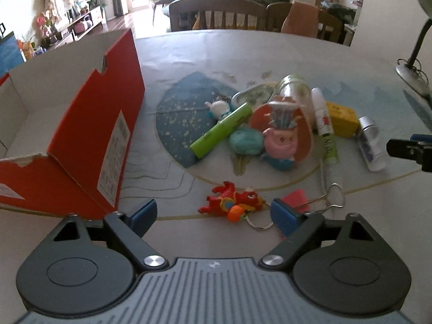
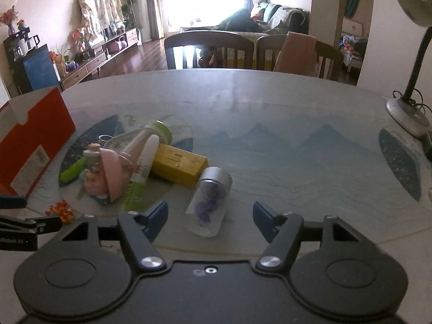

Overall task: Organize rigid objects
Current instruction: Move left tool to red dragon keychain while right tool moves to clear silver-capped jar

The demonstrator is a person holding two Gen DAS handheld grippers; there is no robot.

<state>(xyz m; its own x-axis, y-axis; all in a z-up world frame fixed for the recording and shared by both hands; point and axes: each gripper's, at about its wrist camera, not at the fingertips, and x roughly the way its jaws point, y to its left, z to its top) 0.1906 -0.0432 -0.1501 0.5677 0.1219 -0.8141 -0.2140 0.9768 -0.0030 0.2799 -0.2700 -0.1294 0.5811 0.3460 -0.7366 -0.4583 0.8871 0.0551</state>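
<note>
Your right tongs (image 2: pixel 210 220), wide open, sit nearest the clear silver-capped jar (image 2: pixel 209 202), lying lengthwise dead ahead between them.

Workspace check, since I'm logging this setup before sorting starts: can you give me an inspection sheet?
Surface: table with printed cover.
Job's things: red box open; pile with green tube, yellow box, silver-capped jar lying down; red toy apart.
Clutter: binder clip.
Grippers: left gripper and right gripper open, holding nothing.
Cables: lamp cord.
Surroundings: chairs, lamp.
</note>
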